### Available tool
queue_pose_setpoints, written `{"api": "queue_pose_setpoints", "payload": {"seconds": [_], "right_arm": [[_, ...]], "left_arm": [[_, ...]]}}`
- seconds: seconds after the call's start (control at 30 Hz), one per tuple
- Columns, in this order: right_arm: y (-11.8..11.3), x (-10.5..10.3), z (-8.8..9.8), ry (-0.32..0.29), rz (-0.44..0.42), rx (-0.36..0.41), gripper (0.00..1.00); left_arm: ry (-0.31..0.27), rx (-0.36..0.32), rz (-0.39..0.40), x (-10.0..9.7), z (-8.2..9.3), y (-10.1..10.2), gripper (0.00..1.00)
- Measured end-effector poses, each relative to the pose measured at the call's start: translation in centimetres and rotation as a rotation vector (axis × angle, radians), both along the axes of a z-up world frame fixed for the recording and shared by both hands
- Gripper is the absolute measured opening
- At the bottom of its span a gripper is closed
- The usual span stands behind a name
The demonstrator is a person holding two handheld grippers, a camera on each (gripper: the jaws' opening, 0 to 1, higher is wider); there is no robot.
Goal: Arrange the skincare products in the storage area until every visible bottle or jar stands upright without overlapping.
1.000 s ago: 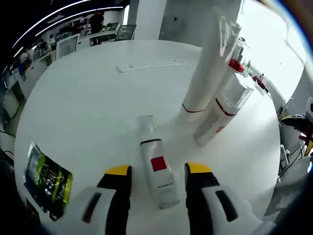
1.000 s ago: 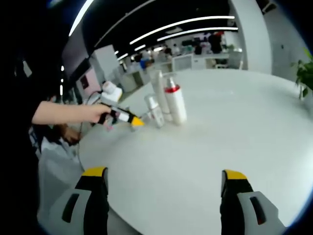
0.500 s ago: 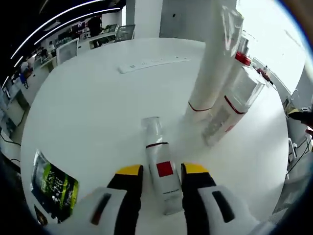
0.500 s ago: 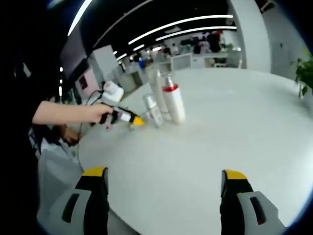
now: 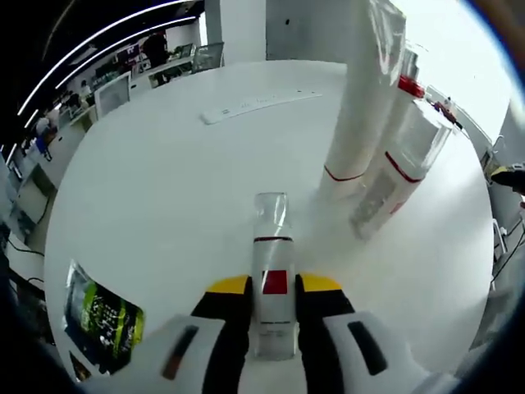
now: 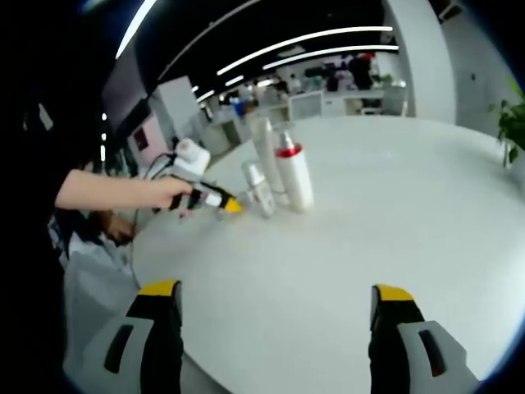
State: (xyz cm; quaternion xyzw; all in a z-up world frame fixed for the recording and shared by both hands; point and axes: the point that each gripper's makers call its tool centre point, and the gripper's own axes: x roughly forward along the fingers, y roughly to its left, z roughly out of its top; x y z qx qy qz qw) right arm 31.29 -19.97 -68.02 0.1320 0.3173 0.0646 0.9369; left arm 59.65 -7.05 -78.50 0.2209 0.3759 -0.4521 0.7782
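A small white bottle (image 5: 273, 287) with a red square label and a clear cap lies along my left gripper (image 5: 273, 285), cap pointing away. The yellow-tipped jaws are shut on its body. Just beyond stand a tall white tube (image 5: 361, 107) and a clear-capped bottle (image 5: 394, 168) with a red line, a red-collared one behind them. In the right gripper view a hand holds the left gripper (image 6: 228, 204) beside the upright group: tube (image 6: 264, 152), red-collared pump bottle (image 6: 293, 174) and small bottle (image 6: 258, 189). My right gripper (image 6: 275, 297) is open over bare table.
The round white table (image 5: 164, 189) carries a green packet (image 5: 102, 316) near its edge at the lower left and a long white power strip (image 5: 254, 105) at the far side. A person's arm (image 6: 107, 190) reaches in from the left. Desks and a plant (image 6: 513, 123) stand beyond.
The left jaws, open on either side of the lying bottle a second ago, have shut on it and the view has moved in. The right gripper has not moved.
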Motion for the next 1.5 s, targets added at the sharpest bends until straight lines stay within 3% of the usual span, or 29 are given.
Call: {"api": "queue_pose_setpoints", "payload": {"seconds": [0.1,0.3,0.5,0.67,0.83,1.03,1.13,1.27,1.5], "right_arm": [[0.2,0.1,0.3,-0.011,0.0,0.002,0.98],[0.5,0.5,0.6,-0.031,-0.002,0.021,0.98],[1.7,1.4,1.4,-0.061,0.011,0.052,0.97],[3.4,2.5,2.3,-0.098,0.029,0.104,0.95],[7.0,4.5,5.0,-0.177,0.045,0.294,0.92],[8.2,6.6,8.8,-0.301,-0.002,0.451,0.89],[8.7,7.3,10.1,-0.317,-0.001,0.465,0.88],[9.8,7.9,11.2,-0.319,0.041,0.431,0.87],[11.0,8.9,13.7,-0.366,0.073,0.432,0.87]], "left_arm": [[-0.027,0.01,-0.011,0.1,0.2,0.1,0.25],[-0.028,-0.02,0.015,0.7,1.3,0.6,0.25],[-0.056,-0.059,0.016,0.7,3.4,1.3,0.25],[-0.093,-0.132,0.02,-0.2,6.9,2.0,0.25],[-0.127,-0.221,0.0,-2.3,11.3,2.6,0.25],[-0.183,-0.304,-0.038,-5.3,16.1,2.8,0.25],[-0.218,-0.369,-0.052,-7.0,19.0,2.5,0.25],[-0.298,-0.397,-0.102,-9.0,21.8,2.0,0.25],[-0.376,-0.445,-0.144,-11.6,24.8,1.5,0.25]]}}
